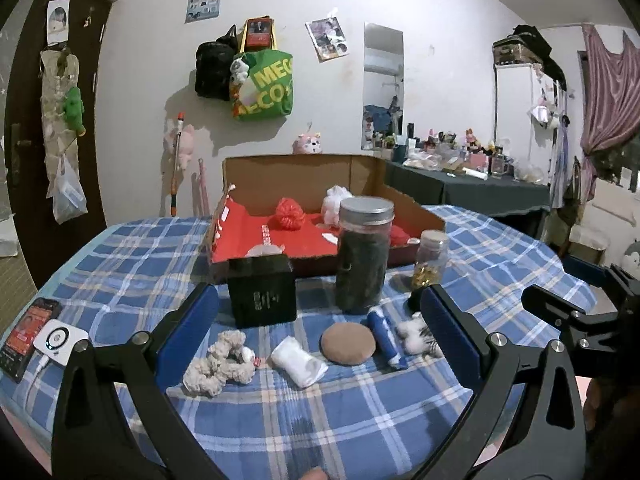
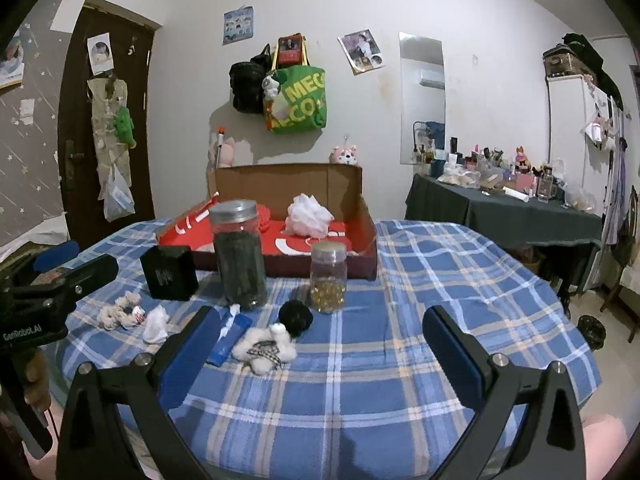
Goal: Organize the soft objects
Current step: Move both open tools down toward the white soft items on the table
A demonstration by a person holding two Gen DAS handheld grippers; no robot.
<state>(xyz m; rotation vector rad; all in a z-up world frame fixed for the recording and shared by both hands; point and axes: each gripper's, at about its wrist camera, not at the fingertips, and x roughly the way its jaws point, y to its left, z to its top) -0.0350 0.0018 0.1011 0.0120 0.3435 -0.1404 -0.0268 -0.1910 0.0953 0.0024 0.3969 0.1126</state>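
Note:
On the blue plaid table lie a beige scrunchie (image 1: 220,362) (image 2: 120,314), a rolled white cloth (image 1: 298,362) (image 2: 156,324), a brown round puff (image 1: 348,344), a white furry plush (image 1: 416,334) (image 2: 264,346) and a black pompom (image 2: 296,318). A cardboard box (image 1: 296,172) (image 2: 280,180) with a red lining holds a red pouf (image 1: 288,214) and a white pouf (image 2: 308,210). My left gripper (image 1: 320,314) is open above the soft items. My right gripper (image 2: 320,330) is open over the table, right of the plush.
A tall dark jar (image 1: 364,254) (image 2: 240,254), a small jar of gold beads (image 1: 430,258) (image 2: 328,276), a black box (image 1: 262,292) (image 2: 170,272) and a blue tube (image 1: 386,338) (image 2: 230,338) stand among the soft items. A phone and white device (image 1: 60,340) lie at the left edge.

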